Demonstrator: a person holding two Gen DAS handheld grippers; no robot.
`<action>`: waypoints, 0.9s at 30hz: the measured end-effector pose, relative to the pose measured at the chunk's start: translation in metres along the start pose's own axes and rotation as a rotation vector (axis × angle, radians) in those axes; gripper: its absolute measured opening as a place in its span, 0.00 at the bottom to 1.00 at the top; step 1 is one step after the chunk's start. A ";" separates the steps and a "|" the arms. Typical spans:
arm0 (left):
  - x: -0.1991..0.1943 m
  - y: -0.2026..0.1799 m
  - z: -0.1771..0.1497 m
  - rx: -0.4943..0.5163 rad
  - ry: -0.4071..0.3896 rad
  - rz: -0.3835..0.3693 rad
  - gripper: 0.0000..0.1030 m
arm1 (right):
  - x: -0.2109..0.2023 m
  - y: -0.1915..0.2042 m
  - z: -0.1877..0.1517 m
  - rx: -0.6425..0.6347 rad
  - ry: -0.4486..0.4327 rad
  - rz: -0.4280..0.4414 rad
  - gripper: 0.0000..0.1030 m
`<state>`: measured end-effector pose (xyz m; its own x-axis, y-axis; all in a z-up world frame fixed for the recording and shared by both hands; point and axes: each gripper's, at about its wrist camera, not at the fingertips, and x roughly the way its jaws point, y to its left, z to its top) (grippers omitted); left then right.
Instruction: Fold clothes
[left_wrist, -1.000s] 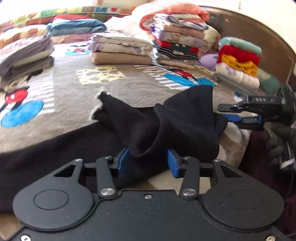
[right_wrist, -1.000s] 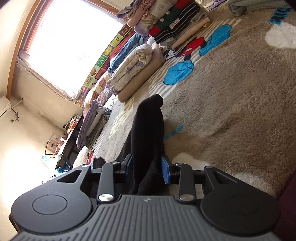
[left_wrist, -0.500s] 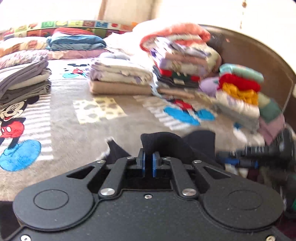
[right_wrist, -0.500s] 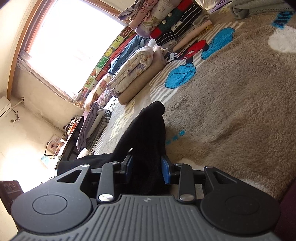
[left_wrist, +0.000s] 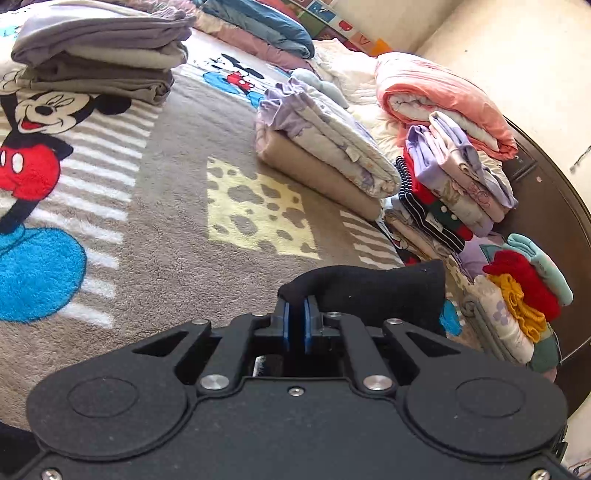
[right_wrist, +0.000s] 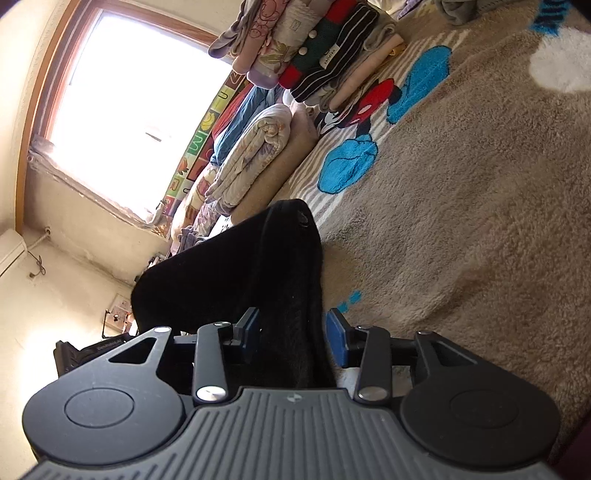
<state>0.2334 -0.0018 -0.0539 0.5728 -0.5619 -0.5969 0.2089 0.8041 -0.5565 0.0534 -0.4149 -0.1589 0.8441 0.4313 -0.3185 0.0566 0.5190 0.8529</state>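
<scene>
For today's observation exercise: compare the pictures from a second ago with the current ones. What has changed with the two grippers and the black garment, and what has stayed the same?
The left gripper, open around the black garment a second ago, has shut on a fold of it and lifted it off the blanket. The right gripper keeps its jaws apart with the cloth running between them, and more black cloth now rises in front of it. The folded stacks stayed put.

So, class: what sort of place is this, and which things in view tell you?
Probably a bedroom: a cartoon-mouse blanket spread under stacks of folded clothes, a wooden headboard and a window.
</scene>
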 end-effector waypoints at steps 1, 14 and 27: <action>0.002 0.003 0.000 -0.012 0.003 0.009 0.05 | 0.003 -0.001 0.003 -0.002 -0.003 0.005 0.42; -0.020 0.032 -0.004 -0.058 -0.073 0.132 0.16 | 0.034 -0.008 0.038 -0.085 -0.054 0.018 0.42; -0.042 -0.020 -0.084 0.540 -0.041 0.159 0.44 | 0.047 -0.009 0.029 -0.132 -0.028 0.030 0.43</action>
<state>0.1383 -0.0108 -0.0659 0.6586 -0.4266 -0.6199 0.4873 0.8695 -0.0806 0.1084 -0.4210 -0.1697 0.8590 0.4283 -0.2806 -0.0378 0.5995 0.7995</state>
